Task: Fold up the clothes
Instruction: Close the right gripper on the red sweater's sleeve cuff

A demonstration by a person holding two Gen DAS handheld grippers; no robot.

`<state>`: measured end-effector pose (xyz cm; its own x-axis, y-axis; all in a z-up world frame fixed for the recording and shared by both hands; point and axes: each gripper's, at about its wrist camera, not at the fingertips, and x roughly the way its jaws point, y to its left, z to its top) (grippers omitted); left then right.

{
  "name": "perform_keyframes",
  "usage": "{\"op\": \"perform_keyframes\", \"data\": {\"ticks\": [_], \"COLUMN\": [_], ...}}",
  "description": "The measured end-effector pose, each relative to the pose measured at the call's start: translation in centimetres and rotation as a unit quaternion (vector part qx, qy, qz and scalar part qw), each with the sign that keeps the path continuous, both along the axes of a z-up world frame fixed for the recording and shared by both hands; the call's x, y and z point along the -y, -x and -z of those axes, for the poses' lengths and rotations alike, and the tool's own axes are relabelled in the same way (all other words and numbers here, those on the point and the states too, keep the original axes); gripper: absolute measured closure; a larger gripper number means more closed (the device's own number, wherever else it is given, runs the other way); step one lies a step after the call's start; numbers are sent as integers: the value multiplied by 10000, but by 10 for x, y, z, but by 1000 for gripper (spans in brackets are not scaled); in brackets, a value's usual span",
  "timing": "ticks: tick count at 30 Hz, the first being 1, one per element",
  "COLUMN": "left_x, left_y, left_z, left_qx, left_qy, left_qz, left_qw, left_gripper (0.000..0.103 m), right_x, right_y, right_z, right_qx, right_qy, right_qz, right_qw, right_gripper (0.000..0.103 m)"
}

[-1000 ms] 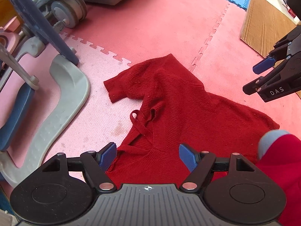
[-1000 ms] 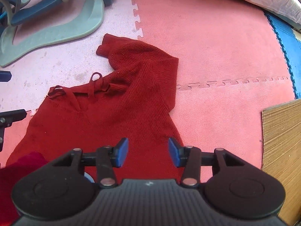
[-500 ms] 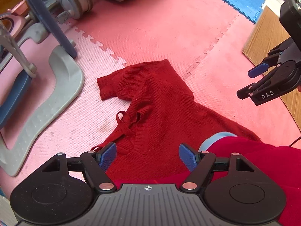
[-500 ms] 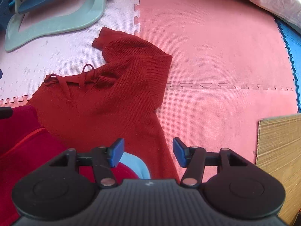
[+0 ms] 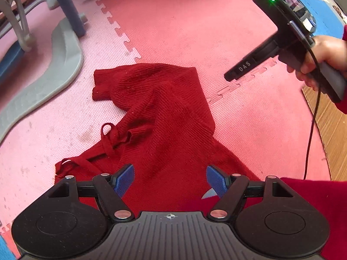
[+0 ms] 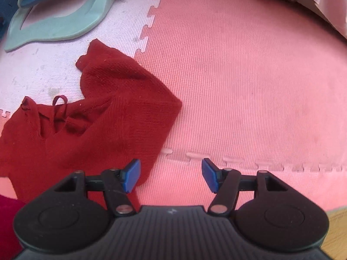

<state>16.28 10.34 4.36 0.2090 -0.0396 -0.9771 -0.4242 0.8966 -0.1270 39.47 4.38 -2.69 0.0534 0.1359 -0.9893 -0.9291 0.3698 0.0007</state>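
Looking along the left gripper, jaws standing apart and empty over the red sweater sprawling rumpled across mid-frame on the pink floor mat, one sleeve reaching upper left. Looking along the right gripper, likewise spread wide, hovering beside the sweater's edge at left; pinching a single layer at an outer edge probably serving best.
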Motion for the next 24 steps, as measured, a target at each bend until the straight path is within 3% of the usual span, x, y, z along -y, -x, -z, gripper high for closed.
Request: {"op": "perform_keyframes", "data": {"ticks": [8, 11, 14, 16, 20, 24], "left_x": [-18, -20, -23, -26, -24, -17], "left_y": [-32, -36, -31, -23, -6, 5], "left_z": [36, 57, 73, 87, 99, 109], "left_qx": [22, -167, -97, 40, 18, 161], "left_qy": [-69, -134, -146, 142, 72, 102], "left_qz": [-325, -200, -252, -328, -317, -167], "left_qw": [9994, 9996, 9995, 9994, 9995, 9997], "left_gripper": [27, 27, 27, 27, 27, 27], "right_x": [-64, -76, -89, -96, -106, -118], "right_y": [-20, -18, -10, -5, 4, 18], "right_z": [57, 80, 103, 115, 126, 129], "right_qx": [157, 207, 355, 468, 593, 730], "right_qy": [-19, 20, 64, 60, -66, -326], "right_qz": [-685, -895, -1141, -1290, -1455, -1971], "right_qw": [9975, 9958, 9928, 9905, 9876, 9771], "right_gripper": [40, 40, 40, 40, 40, 40]}}
